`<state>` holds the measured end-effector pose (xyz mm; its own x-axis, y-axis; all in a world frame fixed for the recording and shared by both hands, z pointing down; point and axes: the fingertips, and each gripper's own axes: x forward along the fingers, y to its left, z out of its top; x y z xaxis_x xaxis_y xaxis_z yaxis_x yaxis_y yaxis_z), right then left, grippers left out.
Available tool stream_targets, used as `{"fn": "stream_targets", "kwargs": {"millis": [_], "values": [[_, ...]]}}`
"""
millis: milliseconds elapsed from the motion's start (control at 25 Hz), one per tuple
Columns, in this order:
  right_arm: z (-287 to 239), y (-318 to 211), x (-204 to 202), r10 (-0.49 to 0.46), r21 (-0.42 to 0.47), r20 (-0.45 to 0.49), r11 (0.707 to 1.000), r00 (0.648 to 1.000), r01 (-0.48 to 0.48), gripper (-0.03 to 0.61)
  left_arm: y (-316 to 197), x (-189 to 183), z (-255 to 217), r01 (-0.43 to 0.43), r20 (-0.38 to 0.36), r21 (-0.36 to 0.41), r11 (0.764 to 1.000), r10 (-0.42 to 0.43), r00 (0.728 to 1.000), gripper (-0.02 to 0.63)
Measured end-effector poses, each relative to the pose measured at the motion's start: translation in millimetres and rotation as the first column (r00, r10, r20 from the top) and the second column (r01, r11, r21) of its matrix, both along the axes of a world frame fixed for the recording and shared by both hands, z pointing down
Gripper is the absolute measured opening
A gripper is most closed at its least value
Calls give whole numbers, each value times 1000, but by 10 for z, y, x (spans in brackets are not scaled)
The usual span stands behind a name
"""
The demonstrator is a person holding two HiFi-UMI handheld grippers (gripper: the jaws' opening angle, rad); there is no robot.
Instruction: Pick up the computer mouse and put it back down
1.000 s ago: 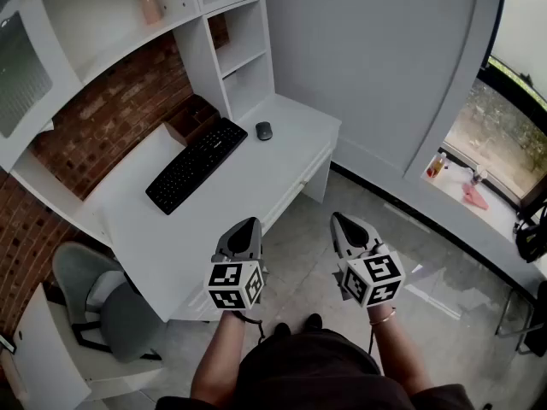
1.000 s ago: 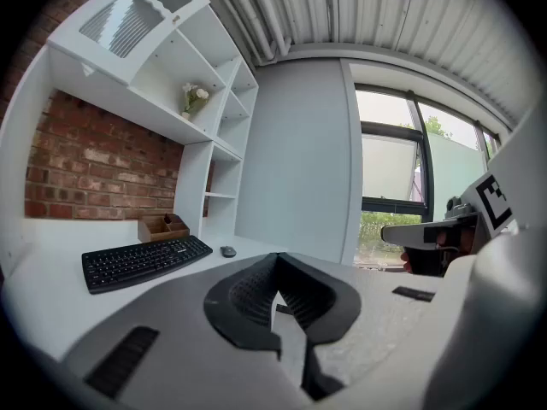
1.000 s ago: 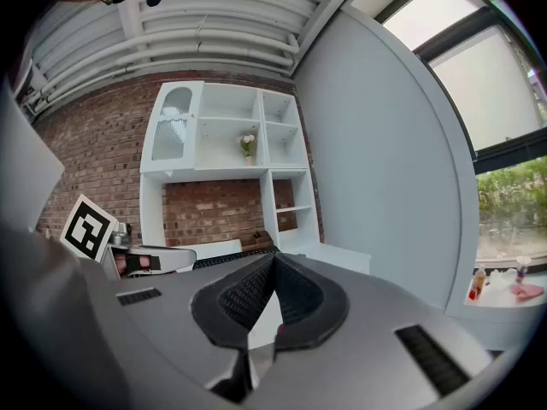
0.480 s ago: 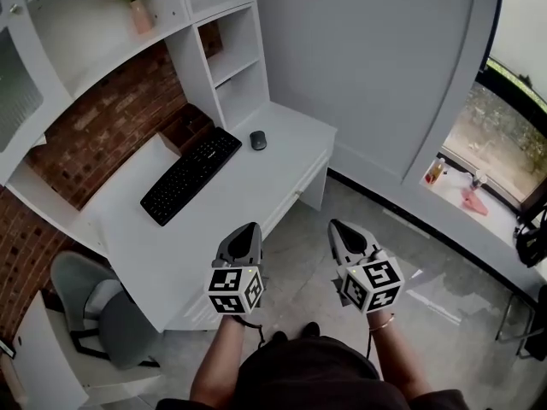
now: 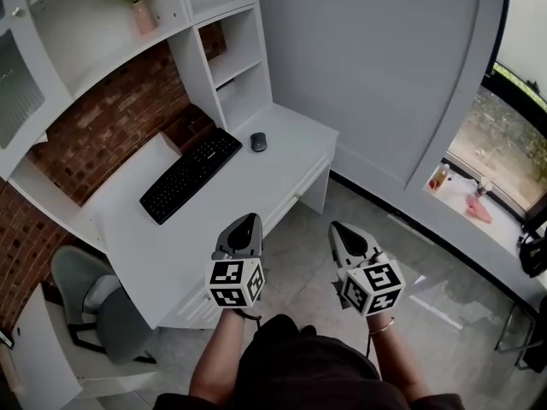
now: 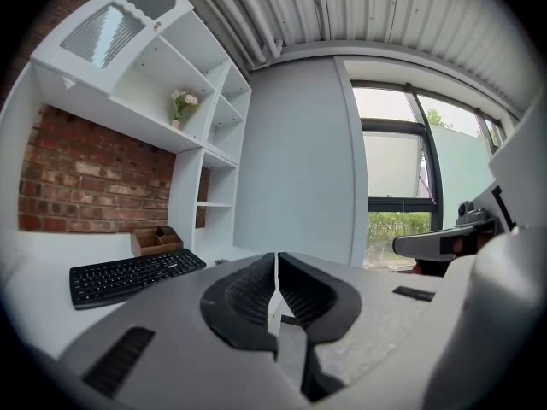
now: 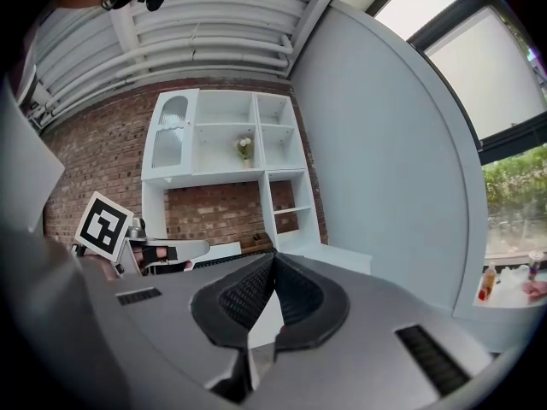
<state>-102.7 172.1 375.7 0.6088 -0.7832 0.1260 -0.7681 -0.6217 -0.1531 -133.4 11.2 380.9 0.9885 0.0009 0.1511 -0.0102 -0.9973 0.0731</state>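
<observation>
The dark computer mouse (image 5: 258, 142) lies on the white desk (image 5: 171, 246), near its far right corner, just right of a black keyboard (image 5: 190, 174). Both grippers hover over the floor in front of the desk, well short of the mouse. My left gripper (image 5: 249, 221) is shut with nothing in it, its tips over the desk's front edge. My right gripper (image 5: 336, 228) is beside it, also shut and empty. In the left gripper view the closed jaws (image 6: 276, 260) point across the desk past the keyboard (image 6: 128, 276). The right gripper view shows closed jaws (image 7: 273, 259) facing the shelves.
A grey chair (image 5: 102, 301) stands at the desk's left end. A wooden organizer (image 5: 184, 126) sits behind the keyboard, under white shelves (image 5: 231, 58) with a flower vase (image 5: 137, 7). A window ledge (image 5: 457, 196) with small bottles runs along the right.
The person has stepped a little closer to the desk, and the left gripper has edged forward toward its front edge. Both grippers stayed shut and the mouse has not moved.
</observation>
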Motion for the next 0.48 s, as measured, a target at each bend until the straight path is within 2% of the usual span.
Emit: {"fn": "stream_targets", "kwargs": {"millis": [80,240,480], "values": [[25,62,29,4,1,6,1000,1000,-4,3,24,35,28,0,8,-10,1000,0,1000,14],[65,150,141,15,7,20,1000,1000,-15,3,-5,168,74,19,27,-14,1000,-19,999,94],[171,149,348,15,17,53,1000,998,-16,3,-147,379,158,65,48,-12,998,-64,997,143]]}}
